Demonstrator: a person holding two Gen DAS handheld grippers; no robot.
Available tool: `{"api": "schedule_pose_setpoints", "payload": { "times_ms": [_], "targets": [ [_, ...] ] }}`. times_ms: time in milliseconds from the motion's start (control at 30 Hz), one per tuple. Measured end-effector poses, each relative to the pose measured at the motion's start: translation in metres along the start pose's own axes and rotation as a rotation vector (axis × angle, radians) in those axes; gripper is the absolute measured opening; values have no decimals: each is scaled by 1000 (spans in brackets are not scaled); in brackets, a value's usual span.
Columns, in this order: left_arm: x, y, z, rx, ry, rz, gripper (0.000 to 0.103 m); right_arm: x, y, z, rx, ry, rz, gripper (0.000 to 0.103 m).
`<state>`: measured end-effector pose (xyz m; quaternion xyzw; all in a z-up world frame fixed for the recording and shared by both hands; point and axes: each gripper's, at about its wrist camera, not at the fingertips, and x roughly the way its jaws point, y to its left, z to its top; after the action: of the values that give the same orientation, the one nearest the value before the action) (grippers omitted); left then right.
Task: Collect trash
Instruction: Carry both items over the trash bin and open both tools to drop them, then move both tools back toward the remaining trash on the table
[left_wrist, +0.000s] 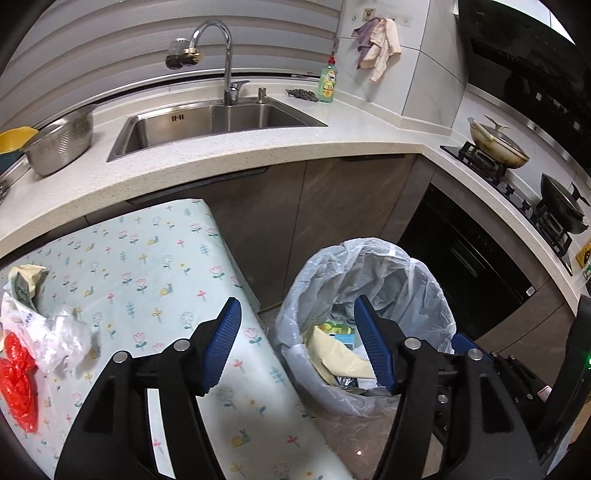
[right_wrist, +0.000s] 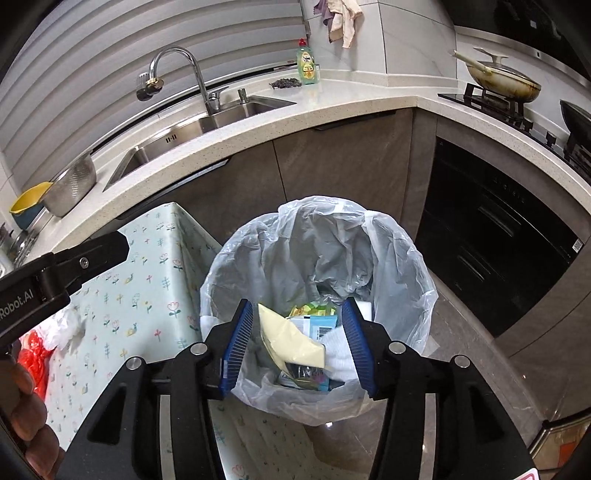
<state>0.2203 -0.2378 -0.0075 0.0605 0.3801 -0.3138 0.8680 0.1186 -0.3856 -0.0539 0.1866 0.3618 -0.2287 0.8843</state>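
Both grippers, left gripper (left_wrist: 297, 343) and right gripper (right_wrist: 297, 343), gape with nothing held, ribbed blue pads above the round bin (right_wrist: 413, 295) lined with crinkled plastic.

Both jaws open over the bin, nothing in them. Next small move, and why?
Probably swing the left gripper back over the flowered table toward the clear plastic wrap and red bag. Both still lie there, while the lined bin already holds wrappers. The right gripper hangs open and empty above the bin; the left is nearer the table.
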Motion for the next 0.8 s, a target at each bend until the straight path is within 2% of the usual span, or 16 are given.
{"api": "schedule_pose_setpoints", "payload": {
  "times_ms": [167, 333, 500, 633, 800],
  "targets": [
    [-17, 15, -6, -17, -15, 26, 62, -14, 15, -3, -21, -13, 9, 51],
    [-37, 31, -14, -34, -33, 59, 68, -32, 33, -11, -43, -33, 17, 59],
    [-59, 51, -25, -57, -48, 98, 71, -46, 54, -21, -69, -32, 35, 60],
    [-77, 70, -36, -82, -57, 127, 78, -55, 72, -32, -86, -24, 52, 60],
    [-98, 102, -53, -108, -63, 173, 80, -64, 95, -46, -105, -14, 76, 60]
  ]
}}
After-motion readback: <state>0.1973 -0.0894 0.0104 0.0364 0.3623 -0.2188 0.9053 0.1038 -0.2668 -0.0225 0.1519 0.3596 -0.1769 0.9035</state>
